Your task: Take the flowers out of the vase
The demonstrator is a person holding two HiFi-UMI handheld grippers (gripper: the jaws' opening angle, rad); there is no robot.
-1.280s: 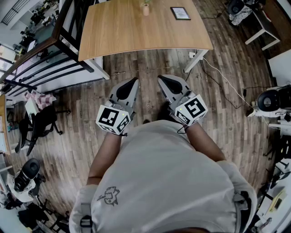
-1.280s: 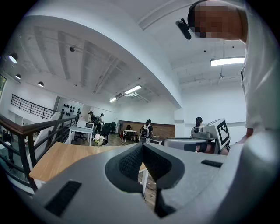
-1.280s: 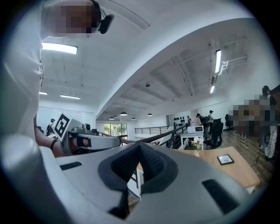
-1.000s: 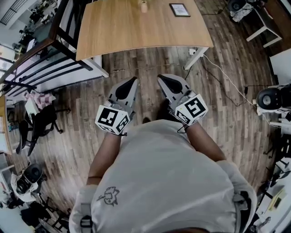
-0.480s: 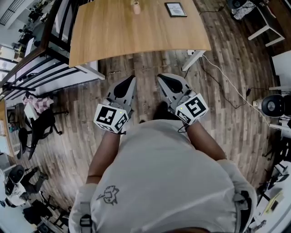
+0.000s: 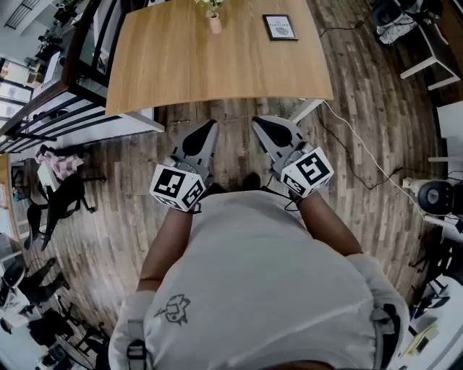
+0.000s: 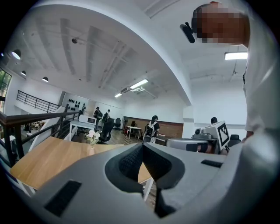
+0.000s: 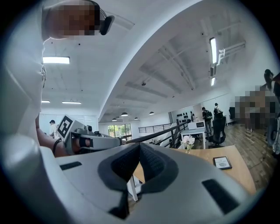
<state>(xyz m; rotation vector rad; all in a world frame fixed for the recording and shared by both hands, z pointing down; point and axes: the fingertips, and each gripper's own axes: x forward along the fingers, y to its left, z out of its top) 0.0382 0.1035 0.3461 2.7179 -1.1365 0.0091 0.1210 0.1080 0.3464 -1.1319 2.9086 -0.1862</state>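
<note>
A small vase [image 6: 214, 25] with white flowers [image 6: 209, 6] stands at the far side of the wooden table [image 6: 181, 65]. My left gripper [image 6: 212, 125] and right gripper [image 6: 257, 121] are held level side by side over the floor, short of the table's near edge. Both are shut with nothing between the jaws. The left gripper view shows the flowers [image 7: 92, 136] small and far beyond the closed left gripper [image 7: 142, 147]. The right gripper view shows the flowers [image 8: 188, 141] past the closed right gripper [image 8: 139, 147].
A framed picture [image 6: 279, 27] lies on the table right of the vase. A dark railing [image 6: 87, 65] runs along the table's left side. White table legs [image 6: 307, 108] and a cable [image 6: 362, 137] are on the wood floor; chairs and equipment stand around the edges.
Both grippers have been carried forward together, still shut. The table has come nearer and the vase with its flowers has come fully into the head view.
</note>
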